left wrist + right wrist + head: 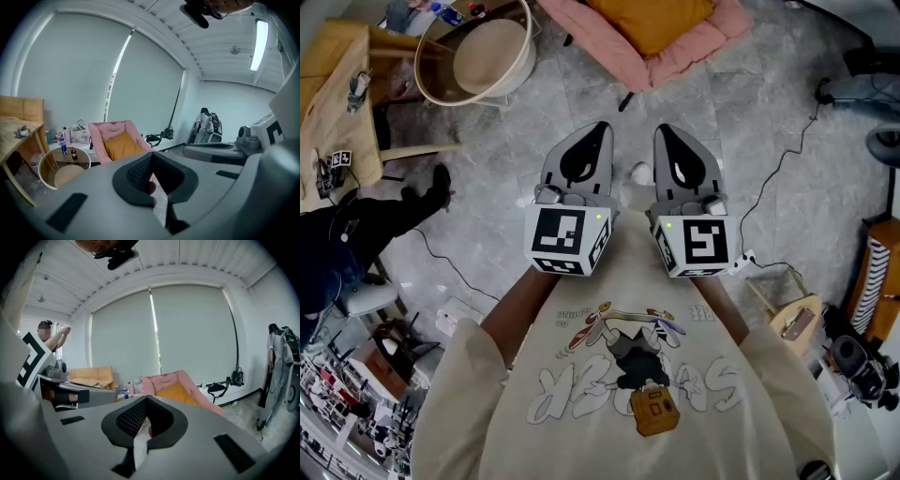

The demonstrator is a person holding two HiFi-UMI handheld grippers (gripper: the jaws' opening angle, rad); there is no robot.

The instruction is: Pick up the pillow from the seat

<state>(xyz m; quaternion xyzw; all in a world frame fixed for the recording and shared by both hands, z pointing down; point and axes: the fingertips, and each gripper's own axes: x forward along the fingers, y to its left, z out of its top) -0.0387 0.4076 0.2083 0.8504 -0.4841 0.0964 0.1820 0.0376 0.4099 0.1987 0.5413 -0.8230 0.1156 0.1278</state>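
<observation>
In the head view, the left gripper (pixel 596 131) and the right gripper (pixel 666 133) are held side by side in front of the person's chest, both tilted a little downward over the grey floor (pixel 741 141). Each has its jaws pressed together with nothing in them. The orange pillow (pixel 652 21) lies well ahead of both tips, resting on the pink seat (pixel 609 47), slightly nearer the right gripper's line than the left's. A round table (pixel 478 52) stands ahead and to the left of the left gripper. In the left gripper view, the left gripper (pixel 151 158) shows its jaws closed tip to tip, and the dark ribbed pads enclose only an empty pocket behind the tips. The pillow (pixel 123 146) is ahead and a little left of the tips, propped in the seat (pixel 105 131), well apart from the tool. Farther left the round table (pixel 63 166) carries two bottles (pixel 63 146), and the right gripper's body (pixel 211 151) lies close on the right. In the right gripper view, the right gripper (pixel 147 400) likewise has its jaws shut on nothing, the tips meeting in a point. The pillow (pixel 176 392) sits ahead and just right of the tips on the seat (pixel 187 379), out of reach, and the left gripper (pixel 65 392) shows near on the left.
</observation>
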